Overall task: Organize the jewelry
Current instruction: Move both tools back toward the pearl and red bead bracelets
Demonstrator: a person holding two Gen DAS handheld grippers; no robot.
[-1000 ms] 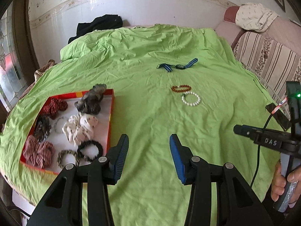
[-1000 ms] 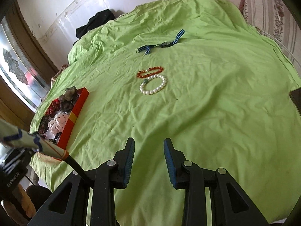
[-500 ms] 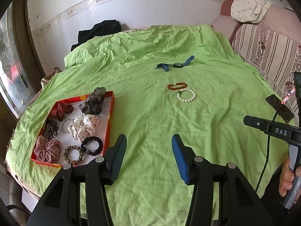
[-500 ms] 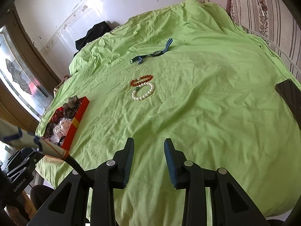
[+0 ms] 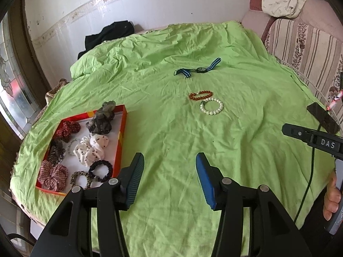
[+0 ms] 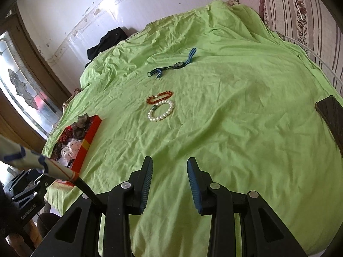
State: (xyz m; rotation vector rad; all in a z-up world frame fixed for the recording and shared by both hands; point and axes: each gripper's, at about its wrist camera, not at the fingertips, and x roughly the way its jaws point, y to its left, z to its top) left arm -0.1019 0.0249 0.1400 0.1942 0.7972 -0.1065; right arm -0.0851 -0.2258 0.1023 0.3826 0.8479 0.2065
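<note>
On a green cloth lie a white pearl bracelet (image 5: 211,108) (image 6: 161,111), an amber bead bracelet (image 5: 201,95) (image 6: 159,97) just behind it, and a blue-striped strap watch (image 5: 198,69) (image 6: 172,65) farther back. A red tray (image 5: 121,137) (image 6: 87,143) at the left holds several scrunchies and hair ties. My left gripper (image 5: 169,169) is open and empty, well short of the bracelets. My right gripper (image 6: 169,172) is open and empty, also well short of them.
A dark phone (image 5: 323,117) (image 6: 331,115) lies at the cloth's right edge. A striped sofa (image 5: 304,40) stands at the right. Black clothing (image 5: 108,34) lies at the back by the wall. A window (image 6: 23,94) is at the left.
Both grippers have pulled back and risen, so the tray and bracelets look smaller and farther. Both stay open and empty.
</note>
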